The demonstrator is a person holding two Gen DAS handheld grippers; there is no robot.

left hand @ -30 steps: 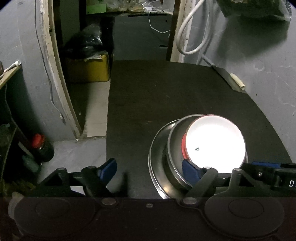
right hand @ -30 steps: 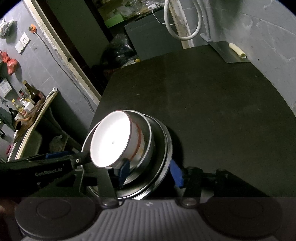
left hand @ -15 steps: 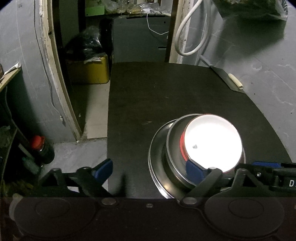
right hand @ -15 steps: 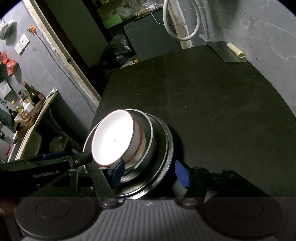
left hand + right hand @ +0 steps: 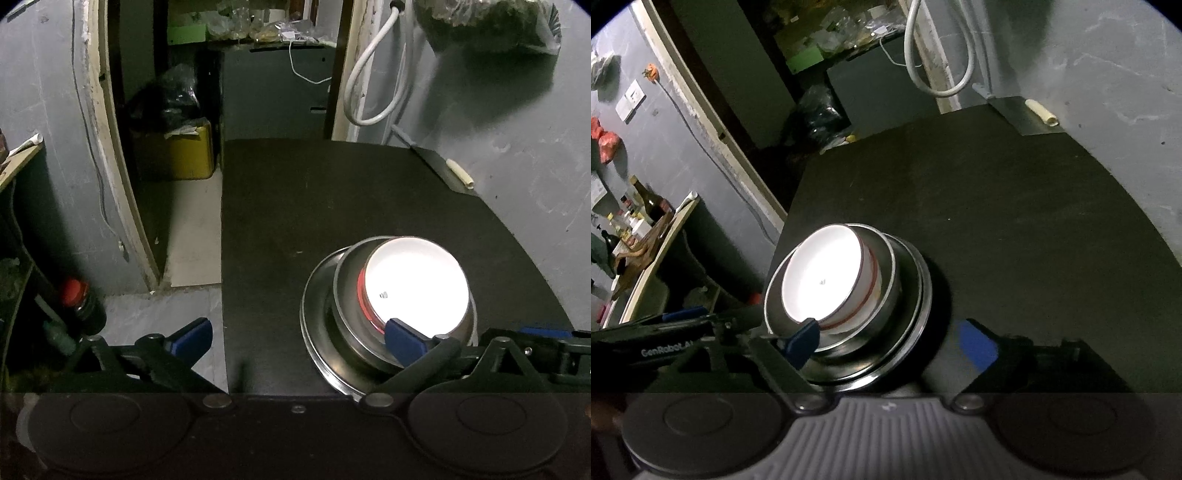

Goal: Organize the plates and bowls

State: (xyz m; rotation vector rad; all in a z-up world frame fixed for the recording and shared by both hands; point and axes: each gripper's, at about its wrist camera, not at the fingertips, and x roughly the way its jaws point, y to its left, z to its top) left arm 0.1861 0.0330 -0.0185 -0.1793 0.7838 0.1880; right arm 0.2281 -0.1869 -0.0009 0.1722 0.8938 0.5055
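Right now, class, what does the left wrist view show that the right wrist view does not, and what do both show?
Only the left wrist view shows the yellow container on the floor and the red-capped bottle. Only the right wrist view shows the wall switch and the shelf of bottles. Both show the white bowl nested in a steel bowl on a steel plate, the black table and the white hose.

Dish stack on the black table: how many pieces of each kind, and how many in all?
White ceramic bowl with red band: 1
Steel bowl: 1
Wide steel plate: 1
Total: 3, nested on the black table.
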